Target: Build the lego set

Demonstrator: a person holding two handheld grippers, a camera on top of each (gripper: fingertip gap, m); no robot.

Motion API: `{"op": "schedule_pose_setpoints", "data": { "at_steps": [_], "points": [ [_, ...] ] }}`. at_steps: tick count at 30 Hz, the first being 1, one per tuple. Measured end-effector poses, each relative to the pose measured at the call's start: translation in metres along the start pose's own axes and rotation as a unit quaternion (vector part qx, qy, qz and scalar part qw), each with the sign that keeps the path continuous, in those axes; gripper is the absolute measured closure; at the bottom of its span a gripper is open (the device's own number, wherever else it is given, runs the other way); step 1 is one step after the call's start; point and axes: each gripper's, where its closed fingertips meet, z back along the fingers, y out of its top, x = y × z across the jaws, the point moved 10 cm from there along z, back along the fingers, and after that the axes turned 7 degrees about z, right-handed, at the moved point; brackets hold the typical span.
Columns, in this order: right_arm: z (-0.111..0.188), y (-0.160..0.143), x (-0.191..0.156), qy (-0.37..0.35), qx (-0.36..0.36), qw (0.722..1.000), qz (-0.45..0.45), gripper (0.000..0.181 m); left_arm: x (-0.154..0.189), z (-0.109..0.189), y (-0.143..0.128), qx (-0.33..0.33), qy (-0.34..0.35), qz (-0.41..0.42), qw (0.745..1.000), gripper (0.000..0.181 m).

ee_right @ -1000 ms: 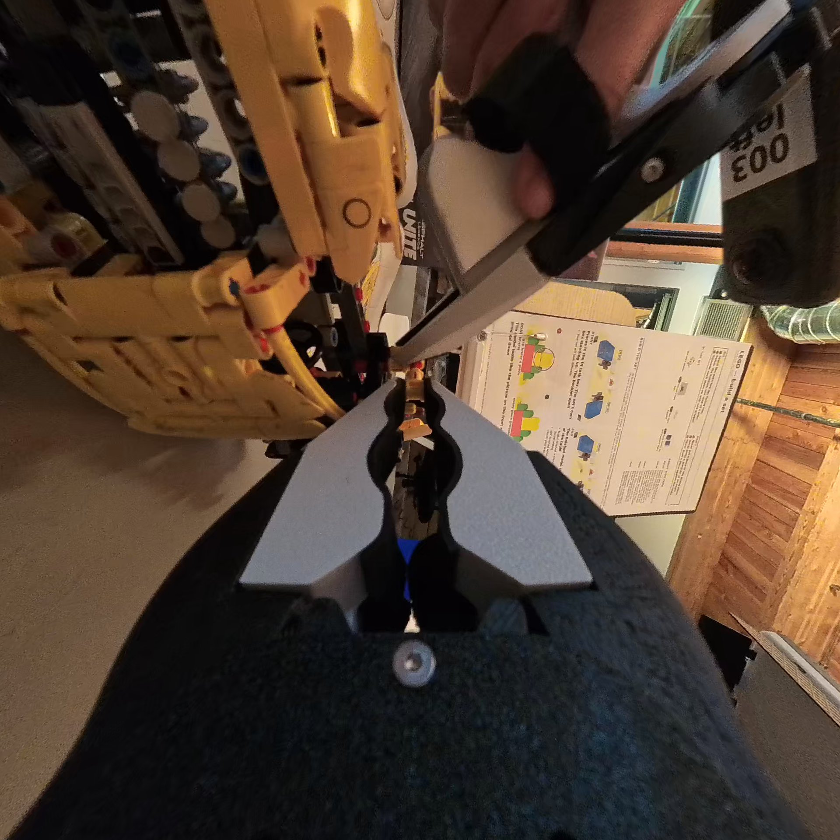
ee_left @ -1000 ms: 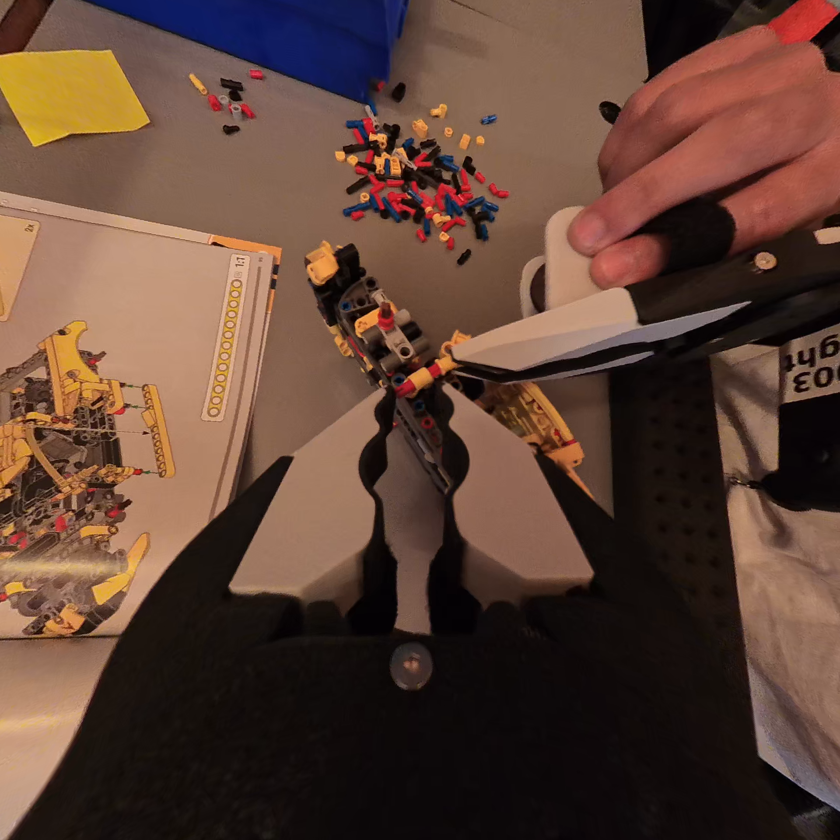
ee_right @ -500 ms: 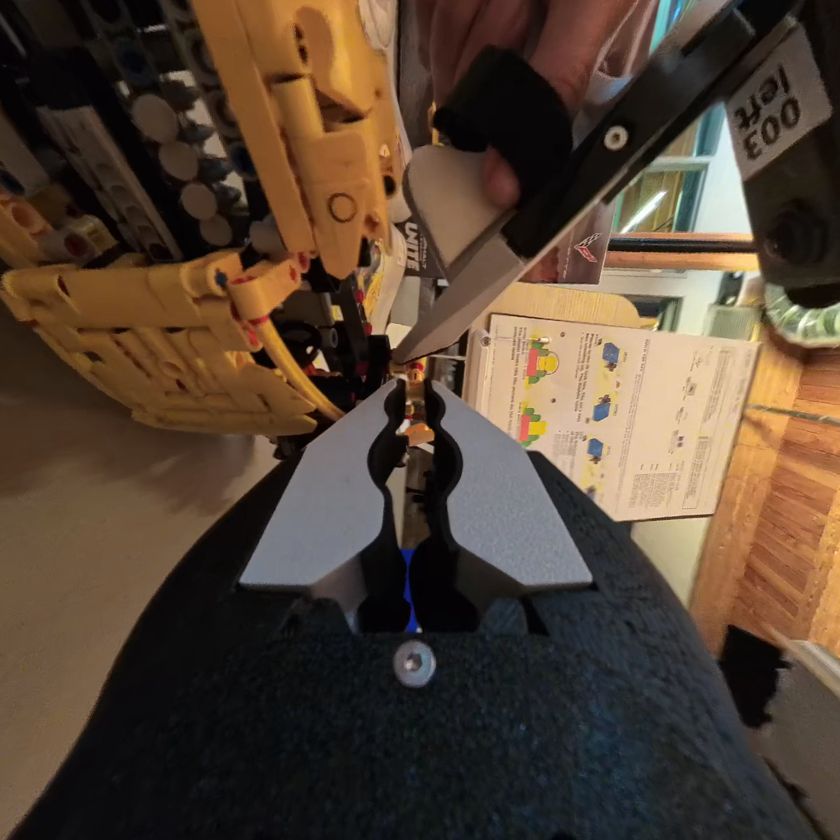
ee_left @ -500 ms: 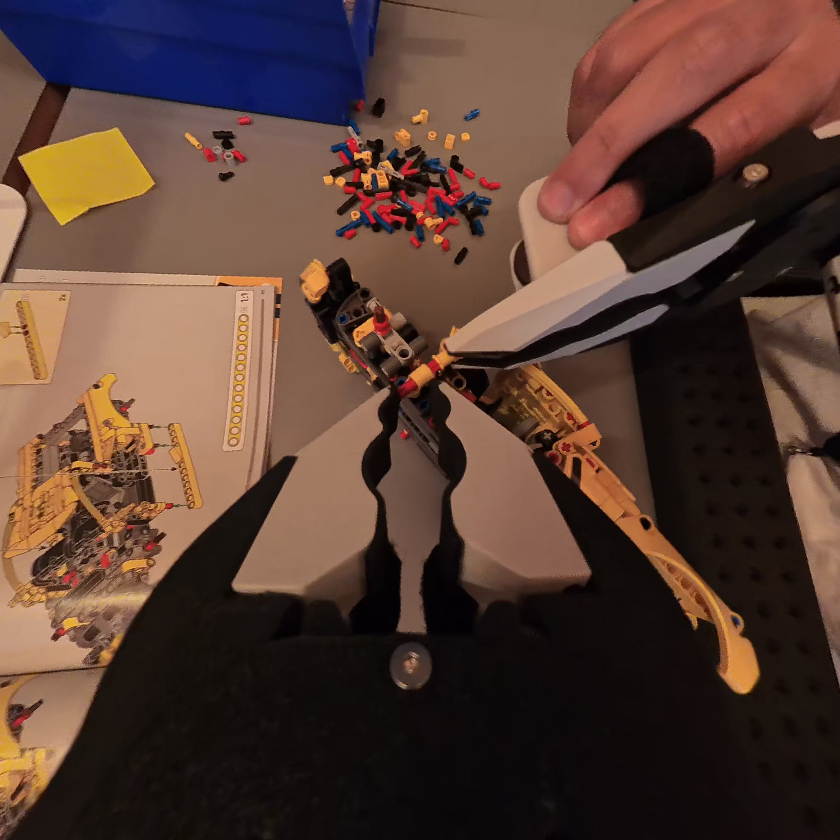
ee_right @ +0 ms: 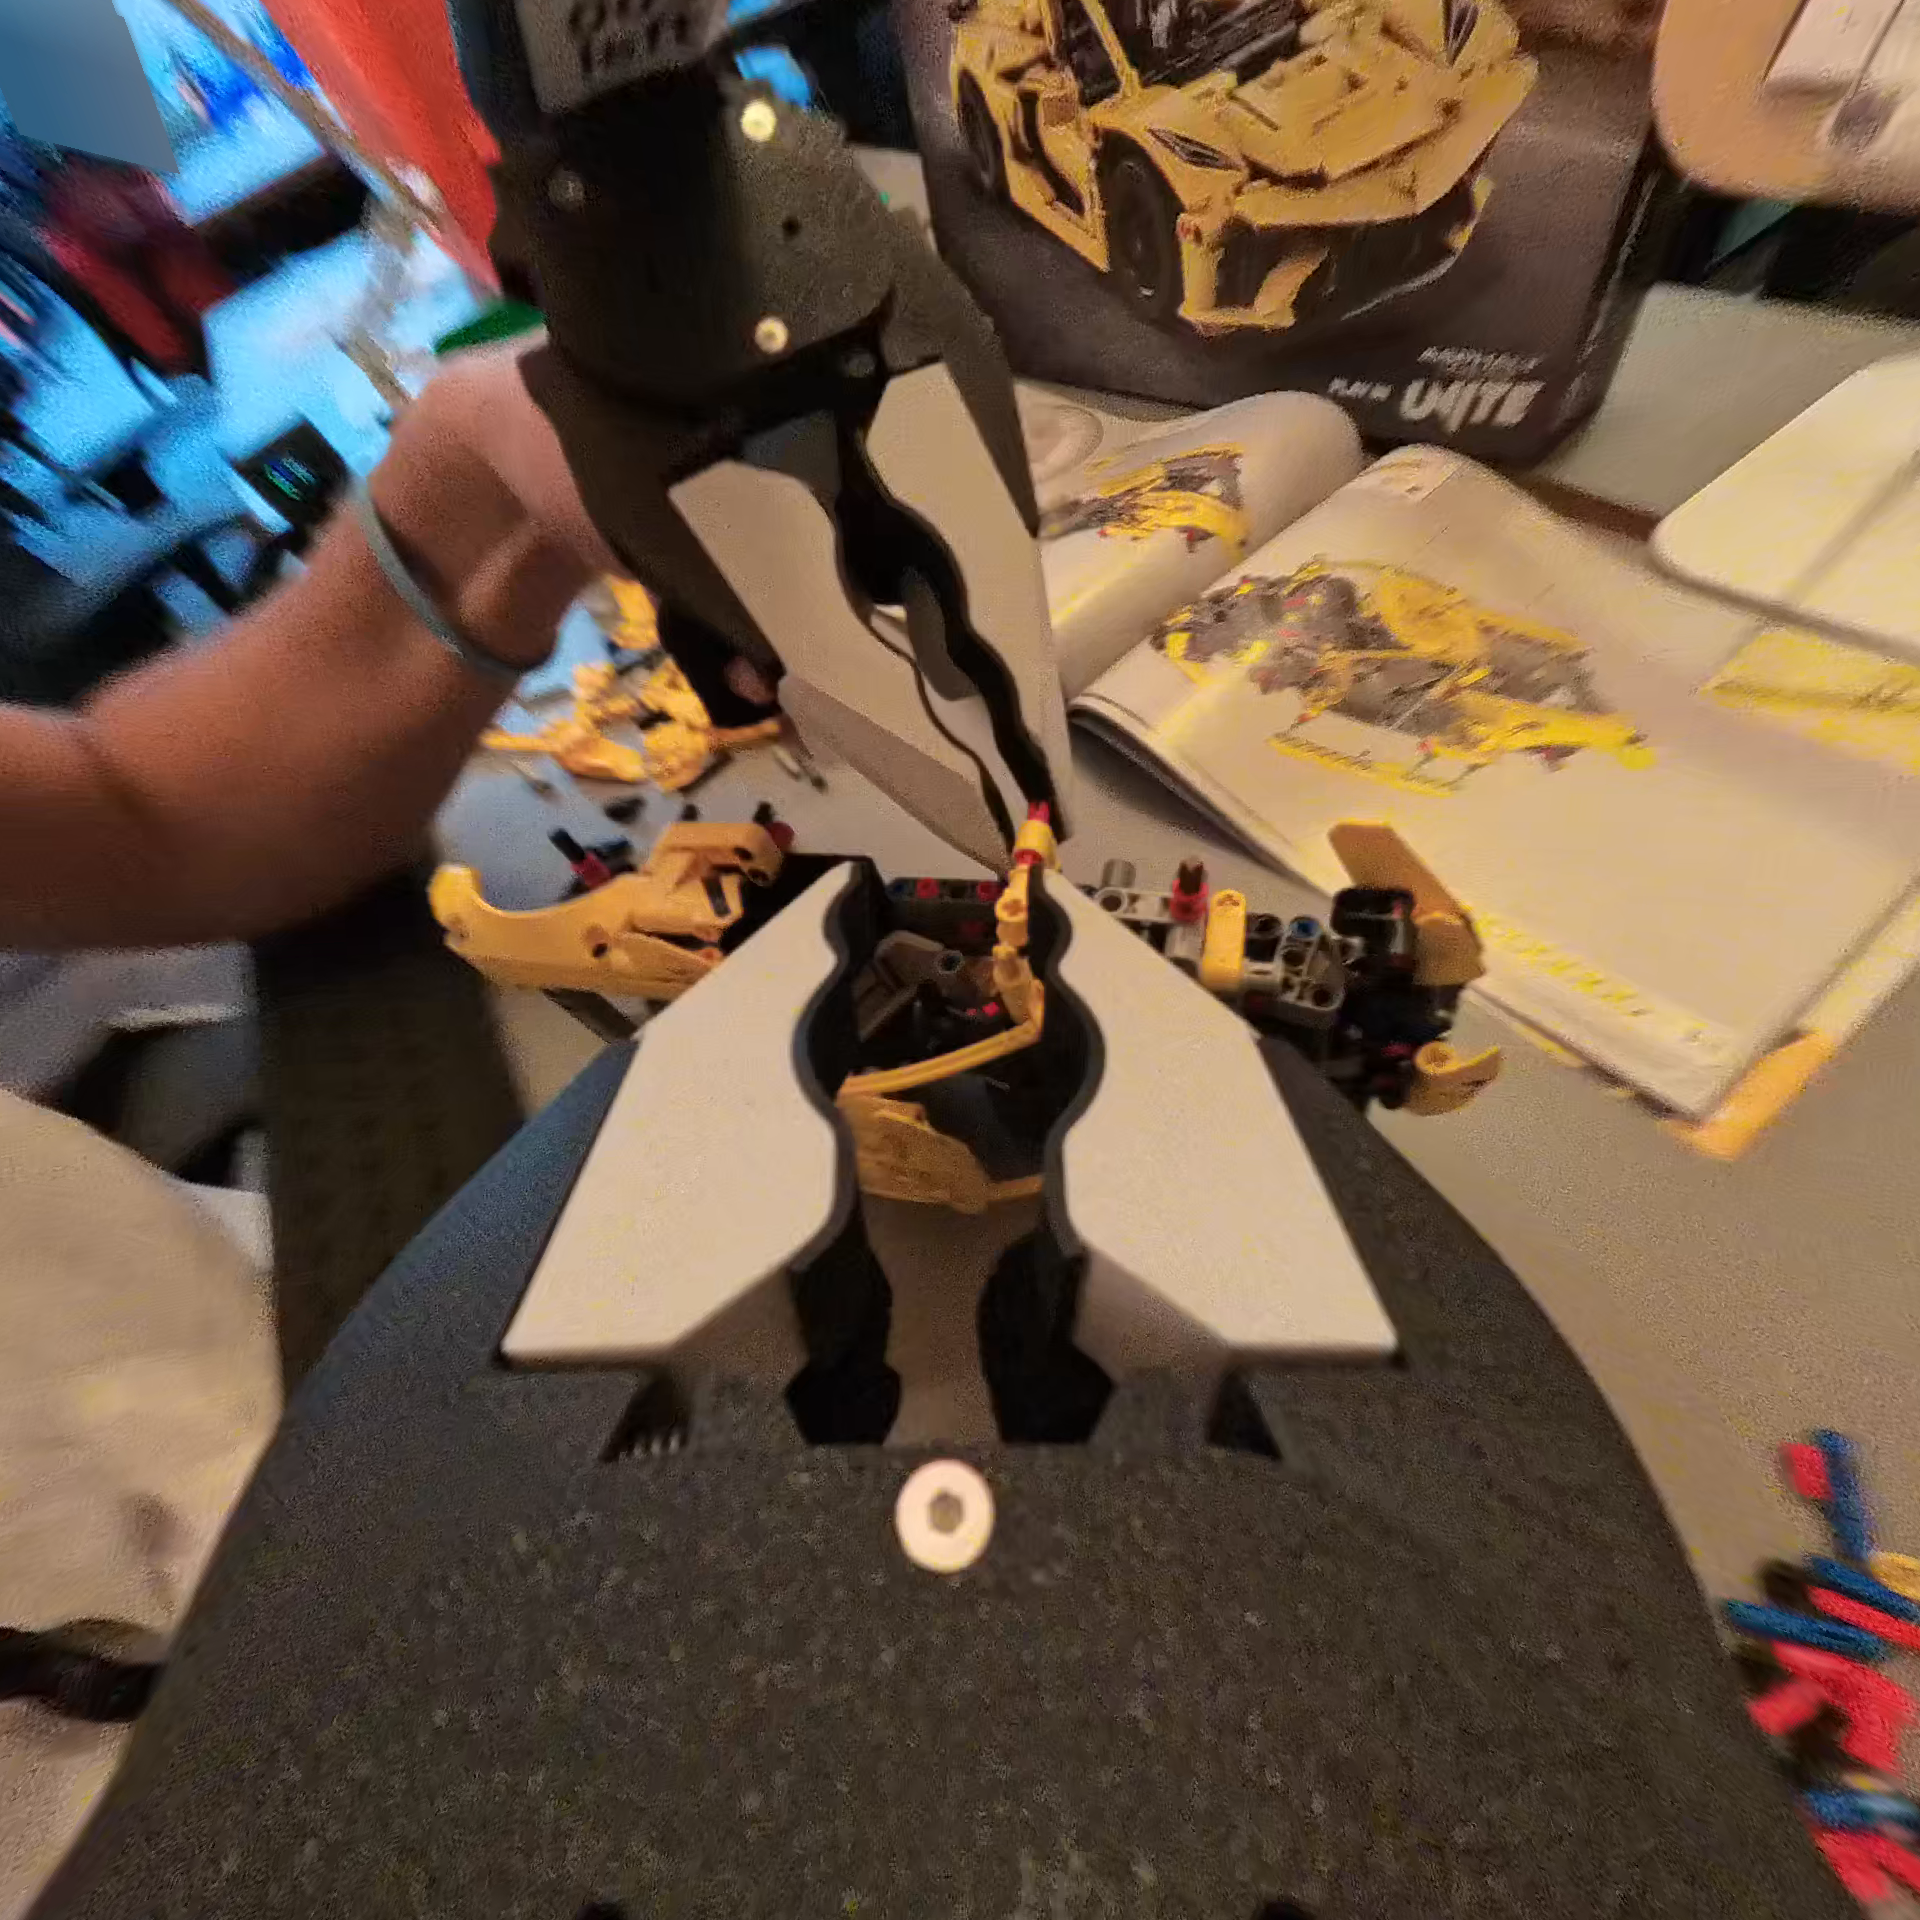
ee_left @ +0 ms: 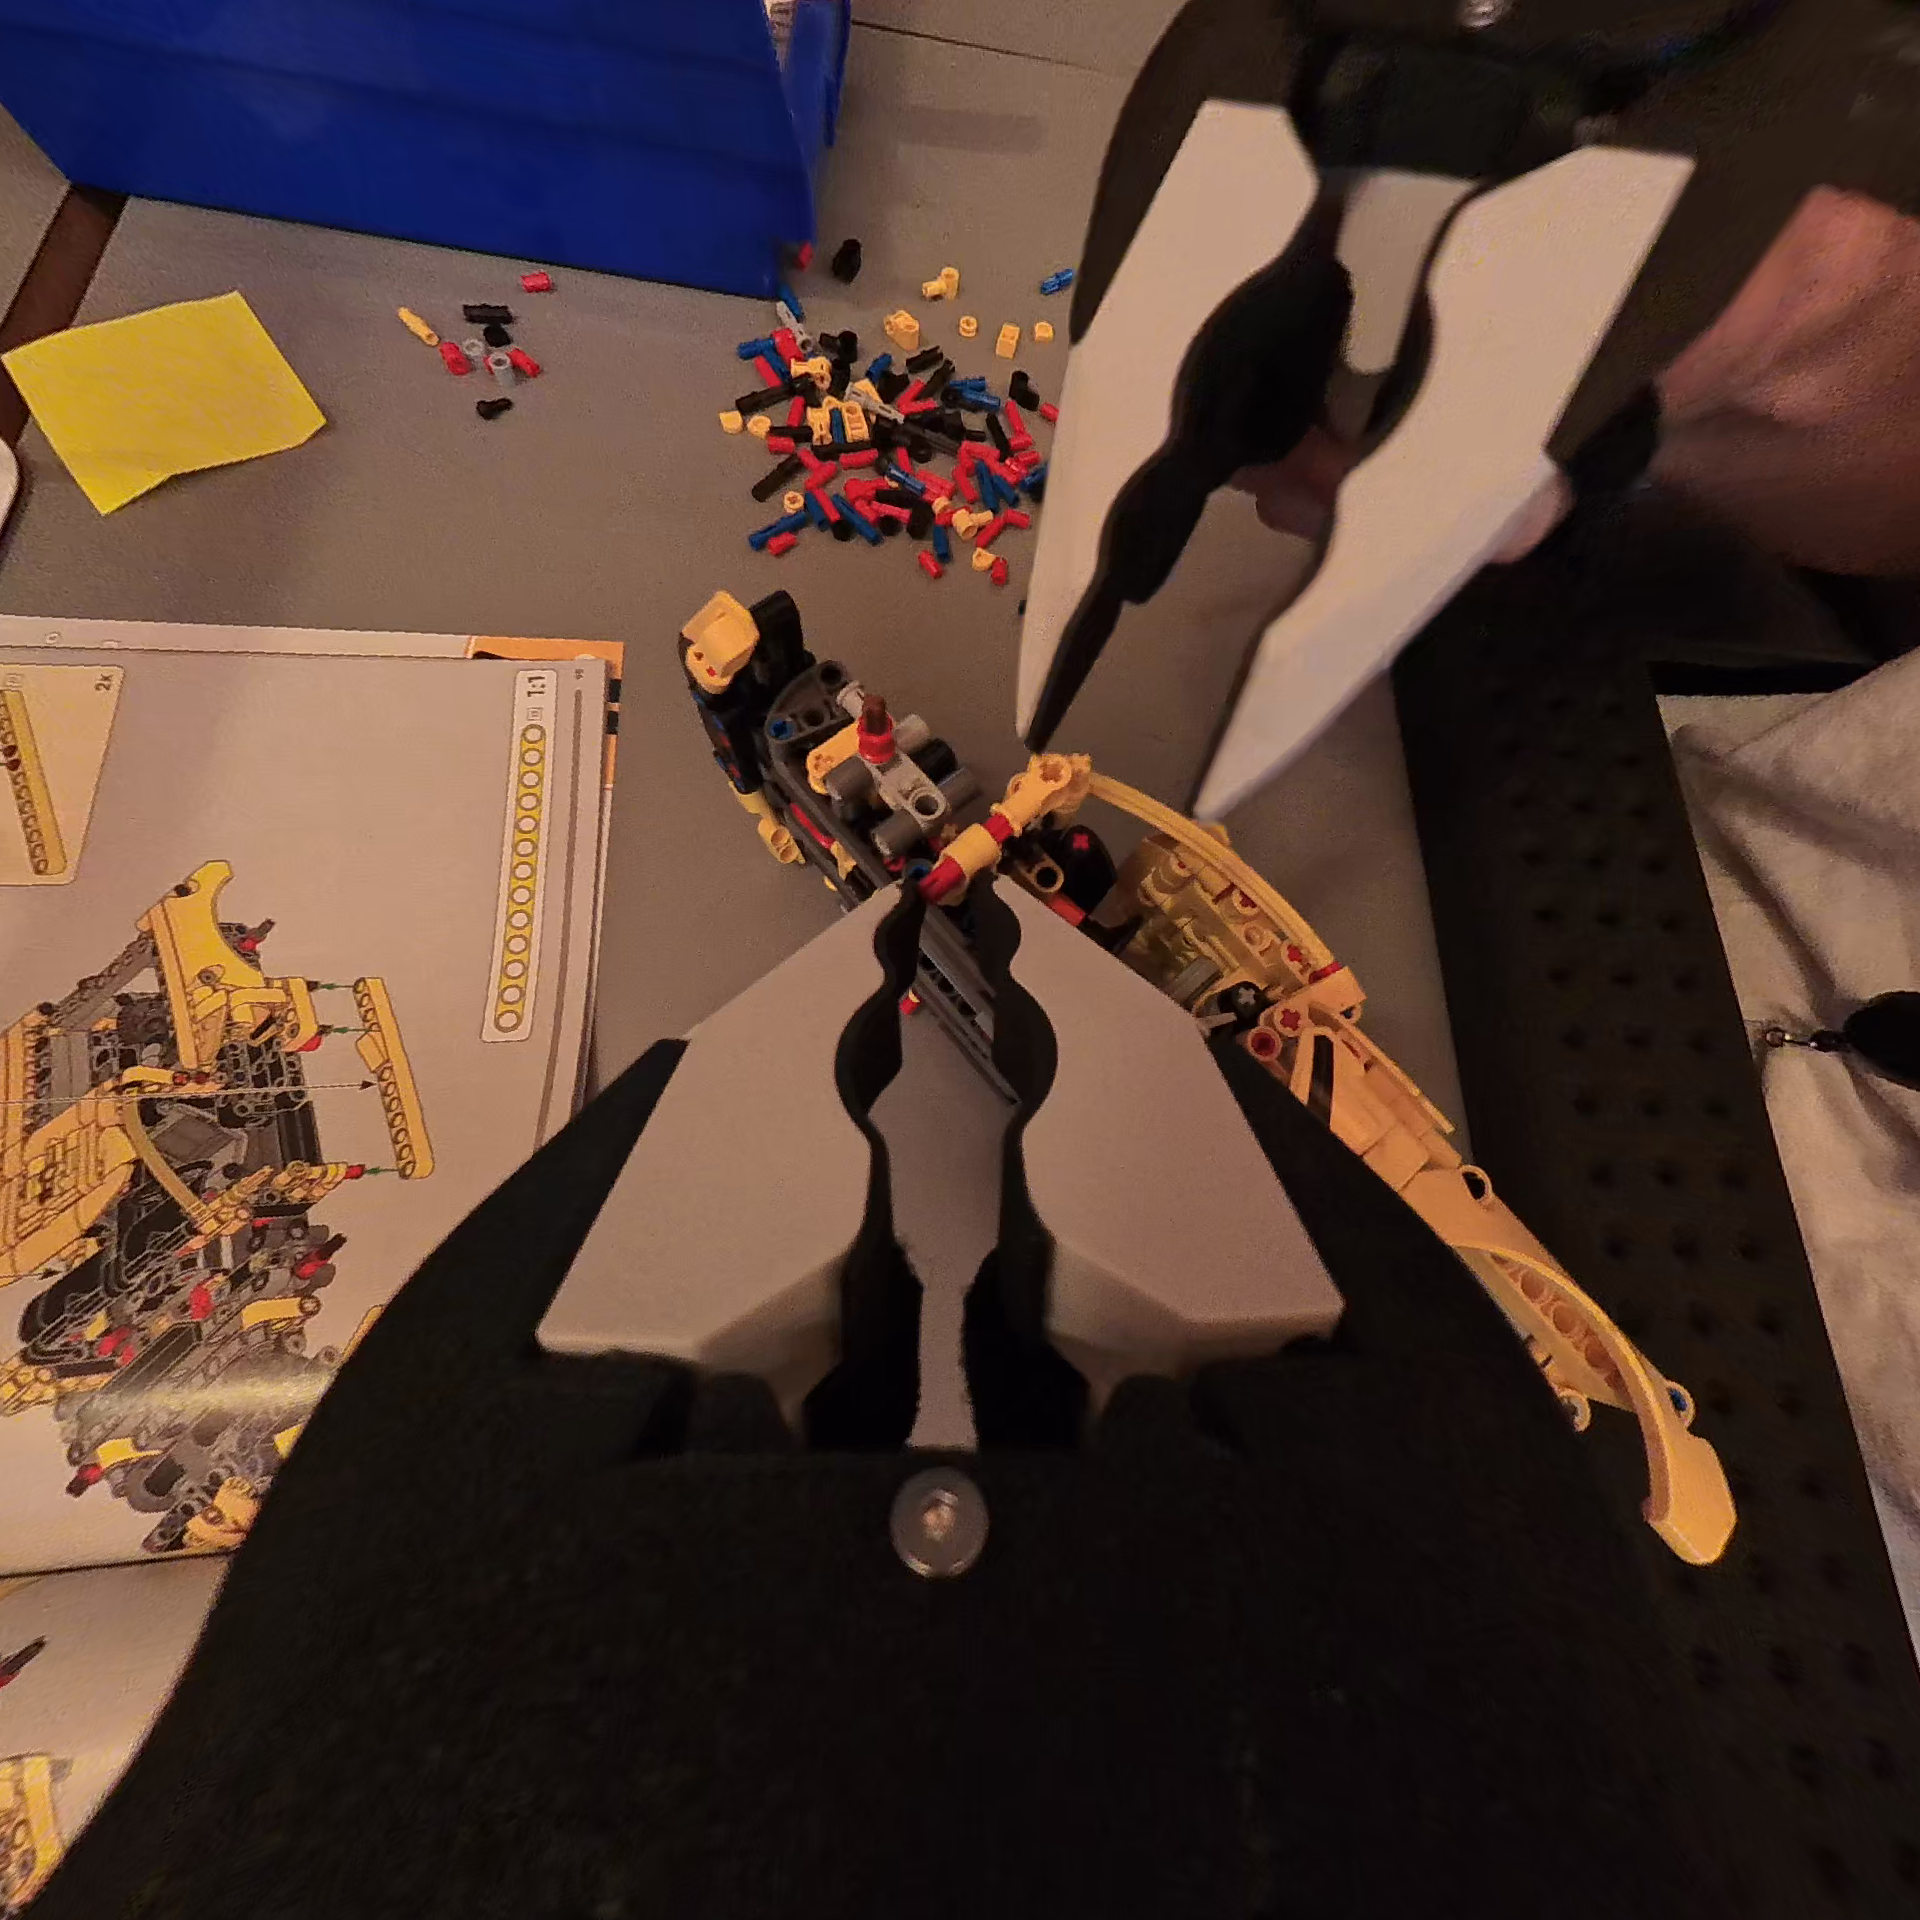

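The part-built yellow, black and grey lego model (ee_left: 883, 790) lies on the grey table; it also shows in the right wrist view (ee_right: 1299, 956). A thin chain of yellow connectors on a red axle (ee_left: 977, 847) sticks out of it. My left gripper (ee_left: 948, 896) is shut on the red end of that chain; the right wrist view shows its tips (ee_right: 1029, 831) pinching it from above. My right gripper (ee_right: 951, 878) is open over the model, with the chain (ee_right: 1013, 914) standing free near its right finger. In the left wrist view it (ee_left: 1127, 764) hangs open just above the chain's far end.
An open instruction booklet (ee_left: 312, 935) lies to the left of the model. A pile of small red, blue, black and yellow pins (ee_left: 883, 447) lies behind it, by a blue bin (ee_left: 416, 114). A black perforated mat (ee_left: 1558, 935) lies right. A box with a yellow car picture (ee_right: 1247, 187) stands behind. The tips of both grippers are at nearly the same place.
My right gripper opened, let go of the yellow connector chain and swung up over the model. My left gripper narrowed onto the chain's red end.
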Motion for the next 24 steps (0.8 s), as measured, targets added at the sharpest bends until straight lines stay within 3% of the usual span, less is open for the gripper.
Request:
{"op": "schedule_pose_setpoints", "data": {
  "at_steps": [7,24],
  "points": [
    [-0.009,-0.011,0.000,-0.060,-0.022,0.997,0.053,0.175,0.001,-0.001,0.001,0.000,-0.003,0.001,1.000,0.172],
    [-0.014,-0.013,-0.002,-0.096,-0.004,0.993,0.073,0.176,0.003,-0.002,0.002,-0.003,0.014,-0.009,1.000,0.173]
  ]
}}
